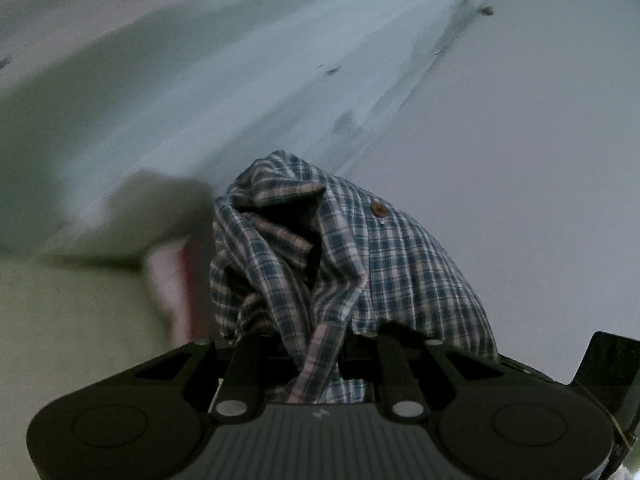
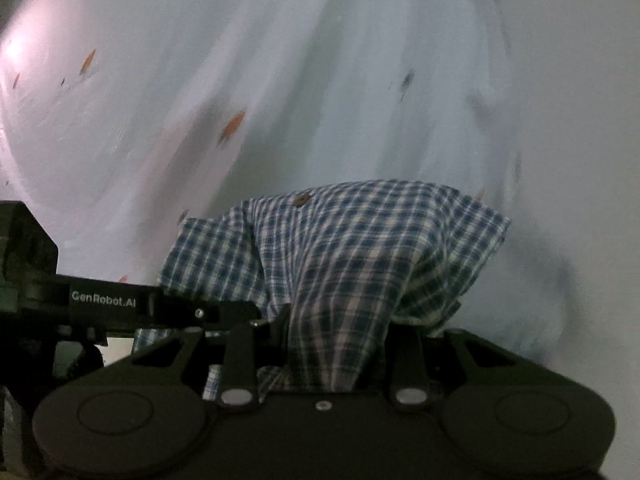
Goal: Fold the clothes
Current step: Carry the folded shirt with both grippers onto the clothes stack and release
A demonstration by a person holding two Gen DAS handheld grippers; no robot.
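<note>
Pinching the plaid shirt [image 1: 348, 264] in both claws: left gripper [image 1: 320, 356] closing on bunched cloth near the button placket, right gripper [image 2: 332, 344] clamping another fold of it. Hanging bunched and draped over the fingers, clear of the pale patterned sheet [image 2: 280, 80], likely for shaking out and spreading before creasing.

Matt woven-cloth shirt [image 1: 360, 264] (crumpled)
</note>
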